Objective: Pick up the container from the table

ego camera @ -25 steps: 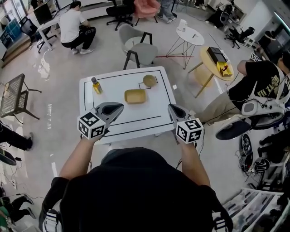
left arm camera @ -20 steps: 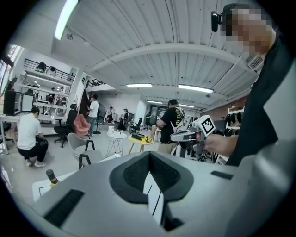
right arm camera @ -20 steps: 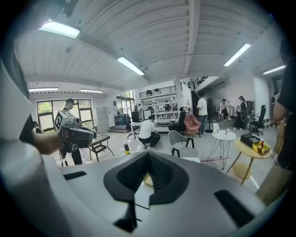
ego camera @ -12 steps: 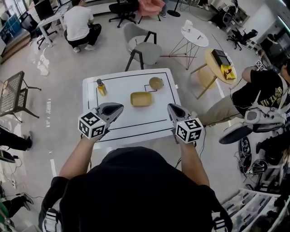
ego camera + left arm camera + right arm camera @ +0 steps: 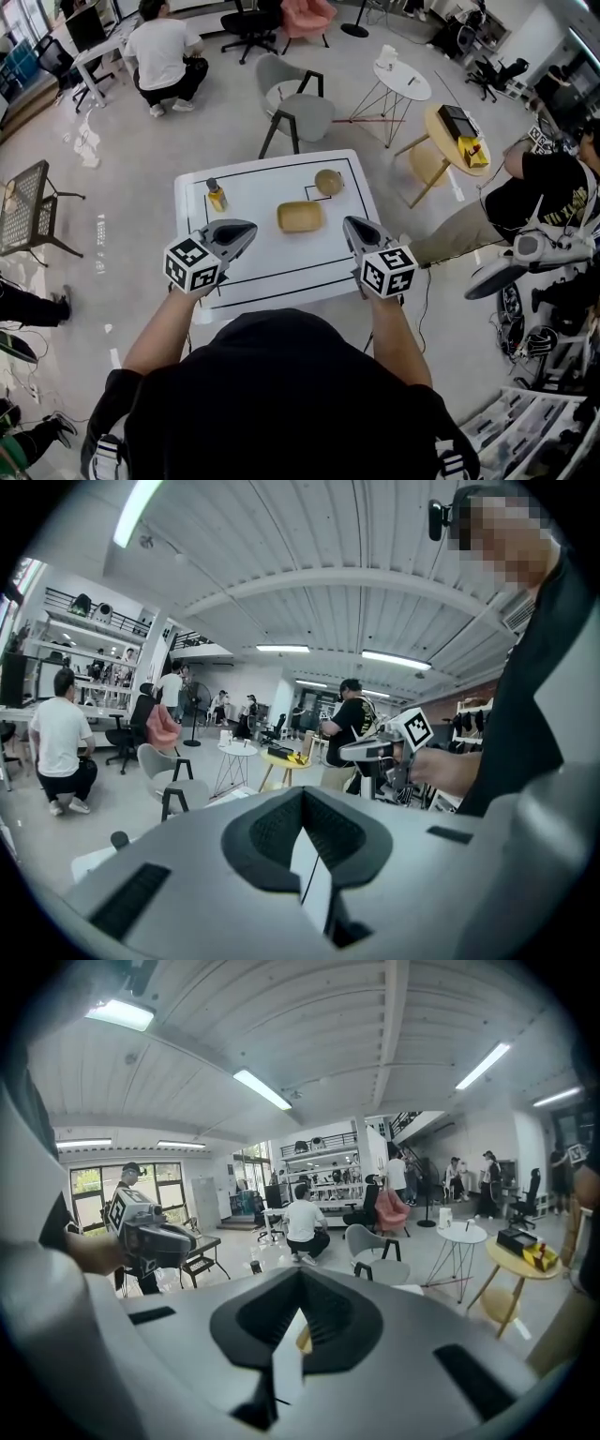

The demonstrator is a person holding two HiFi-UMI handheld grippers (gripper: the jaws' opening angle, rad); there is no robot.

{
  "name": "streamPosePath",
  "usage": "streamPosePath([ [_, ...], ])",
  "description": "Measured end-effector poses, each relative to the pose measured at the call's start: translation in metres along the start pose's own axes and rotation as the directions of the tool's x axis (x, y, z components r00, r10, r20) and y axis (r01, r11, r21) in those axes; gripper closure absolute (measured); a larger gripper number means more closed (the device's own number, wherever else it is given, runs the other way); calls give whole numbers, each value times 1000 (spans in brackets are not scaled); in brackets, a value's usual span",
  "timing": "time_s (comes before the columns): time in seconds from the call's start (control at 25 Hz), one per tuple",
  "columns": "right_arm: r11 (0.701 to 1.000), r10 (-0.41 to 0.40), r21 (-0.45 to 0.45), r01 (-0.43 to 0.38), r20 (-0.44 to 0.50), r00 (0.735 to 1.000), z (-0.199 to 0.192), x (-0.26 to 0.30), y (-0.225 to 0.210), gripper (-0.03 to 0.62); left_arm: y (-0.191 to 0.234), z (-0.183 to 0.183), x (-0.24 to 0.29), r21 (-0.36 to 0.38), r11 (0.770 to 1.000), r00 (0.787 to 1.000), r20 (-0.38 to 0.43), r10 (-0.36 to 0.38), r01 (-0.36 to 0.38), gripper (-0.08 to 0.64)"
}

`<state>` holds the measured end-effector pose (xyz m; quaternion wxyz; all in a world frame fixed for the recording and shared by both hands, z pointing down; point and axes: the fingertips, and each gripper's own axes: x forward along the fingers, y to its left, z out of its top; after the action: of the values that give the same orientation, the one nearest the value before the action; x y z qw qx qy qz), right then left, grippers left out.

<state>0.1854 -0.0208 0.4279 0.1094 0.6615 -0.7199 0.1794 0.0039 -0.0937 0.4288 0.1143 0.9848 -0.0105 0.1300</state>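
The container (image 5: 299,217), a shallow yellow rectangular tray, lies in the middle of the white table (image 5: 272,274). My left gripper (image 5: 249,228) hovers over the table's near left part, short of the tray and to its left, jaws shut and empty. At the near right my right gripper (image 5: 350,225) hangs beside the tray's right end, also shut with nothing in it. In the left gripper view the jaws (image 5: 302,796) meet at the tip. Through the shut jaws (image 5: 300,1279) of the right gripper view a sliver of the yellow tray (image 5: 302,1339) shows.
A round tan bowl (image 5: 328,182) sits in a marked square at the table's far right. A small yellow bottle (image 5: 217,195) with a dark cap stands at the far left. A grey chair (image 5: 298,108) is behind the table; people sit and crouch around the room.
Both grippers have moved forward over the table's near part, closer to the tray. Their jaws have stayed shut. Nothing on the table has moved.
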Motion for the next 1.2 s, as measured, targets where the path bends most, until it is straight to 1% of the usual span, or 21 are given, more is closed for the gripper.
streamPosePath([
  [0.32,1000,-3,16,3,4,1000,-1,15,15,588,13,-7,-12,2,1000,999,-28,-16,16,554],
  [0.6,1000,-4,16,5,-12,1000,-1,20,20,588,17,-7,-19,-10,1000,1000,-22,-17,16,554],
  [0.88,1000,20,4,-20,-37,999,-2,34,19,588,29,-13,-21,-35,999,1000,-17,11,-12,554],
  [1.2,997,79,-9,-80,-53,995,1,60,4,588,44,-11,-9,-57,996,998,-15,64,-65,554],
])
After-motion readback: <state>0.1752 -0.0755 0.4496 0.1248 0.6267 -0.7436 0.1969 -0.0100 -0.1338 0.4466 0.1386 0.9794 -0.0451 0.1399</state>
